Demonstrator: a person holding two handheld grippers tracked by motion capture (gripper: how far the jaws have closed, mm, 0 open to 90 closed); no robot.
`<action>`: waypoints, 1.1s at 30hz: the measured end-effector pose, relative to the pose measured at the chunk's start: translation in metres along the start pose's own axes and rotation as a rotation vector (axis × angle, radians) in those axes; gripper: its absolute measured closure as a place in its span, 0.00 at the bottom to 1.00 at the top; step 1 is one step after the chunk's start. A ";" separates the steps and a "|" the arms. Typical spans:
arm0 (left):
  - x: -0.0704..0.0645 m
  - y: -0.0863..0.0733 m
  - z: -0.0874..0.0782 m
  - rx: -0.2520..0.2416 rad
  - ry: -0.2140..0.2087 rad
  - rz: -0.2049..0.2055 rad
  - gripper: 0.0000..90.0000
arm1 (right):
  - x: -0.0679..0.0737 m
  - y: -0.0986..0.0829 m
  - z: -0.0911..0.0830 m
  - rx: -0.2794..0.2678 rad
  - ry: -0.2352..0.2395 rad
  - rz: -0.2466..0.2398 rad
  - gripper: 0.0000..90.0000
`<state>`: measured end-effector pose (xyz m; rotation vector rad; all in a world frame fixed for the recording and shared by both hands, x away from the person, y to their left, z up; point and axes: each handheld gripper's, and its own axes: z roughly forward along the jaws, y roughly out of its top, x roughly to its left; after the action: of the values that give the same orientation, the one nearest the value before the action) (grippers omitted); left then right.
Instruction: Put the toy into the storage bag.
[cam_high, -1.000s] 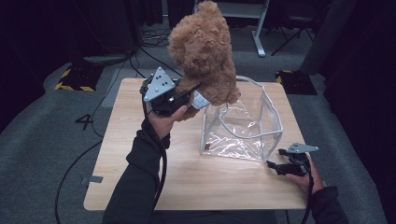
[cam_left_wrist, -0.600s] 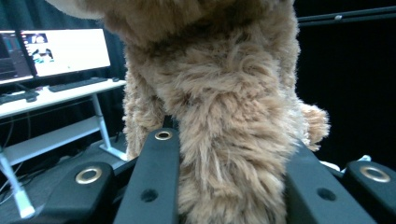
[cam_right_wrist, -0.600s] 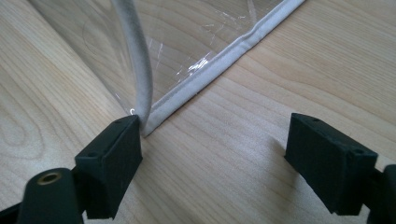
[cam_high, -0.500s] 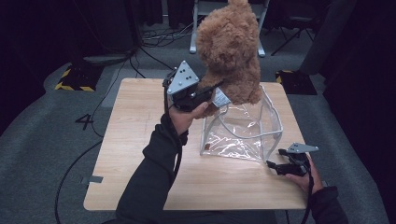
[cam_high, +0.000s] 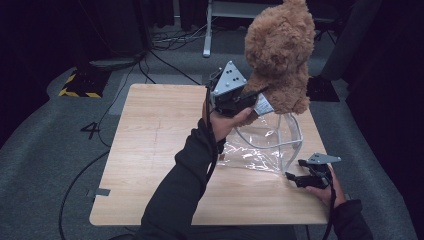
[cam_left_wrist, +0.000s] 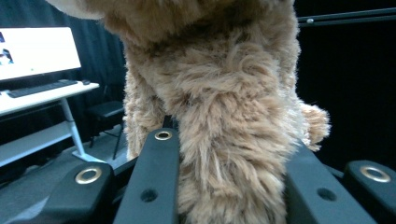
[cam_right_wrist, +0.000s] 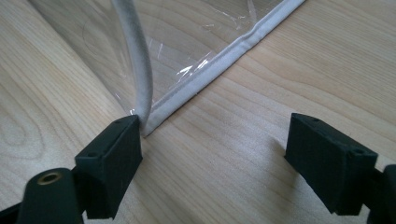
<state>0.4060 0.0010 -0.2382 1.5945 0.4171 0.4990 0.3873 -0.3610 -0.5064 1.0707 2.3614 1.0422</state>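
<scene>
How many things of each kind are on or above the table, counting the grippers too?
Bear: 1
Clear bag: 1
Grippers: 2, the left gripper shut on the bear, the right gripper open at the bag's corner
Total: 4

Teddy bear's (cam_high: 280, 55) head beyond top edge

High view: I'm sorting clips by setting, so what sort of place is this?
Probably a lab or recording studio, not a home. Black curtains close off the space, cables trail over grey carpet with a hazard-striped marker, and the left gripper view shows a desk with a lit monitor.
</scene>
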 end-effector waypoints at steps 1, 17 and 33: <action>-0.001 -0.001 0.002 0.001 -0.003 0.000 0.84 | 0.000 0.000 0.000 0.000 0.000 0.000 0.20; -0.010 -0.035 0.033 0.074 -0.045 -0.038 0.84 | 0.000 0.000 0.000 0.000 0.000 0.000 0.20; -0.007 -0.064 0.042 0.241 -0.009 -0.050 0.83 | 0.000 0.000 0.000 0.000 0.000 0.000 0.20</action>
<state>0.4248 -0.0329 -0.3049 1.8123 0.5246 0.4153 0.3872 -0.3611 -0.5064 1.0706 2.3614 1.0429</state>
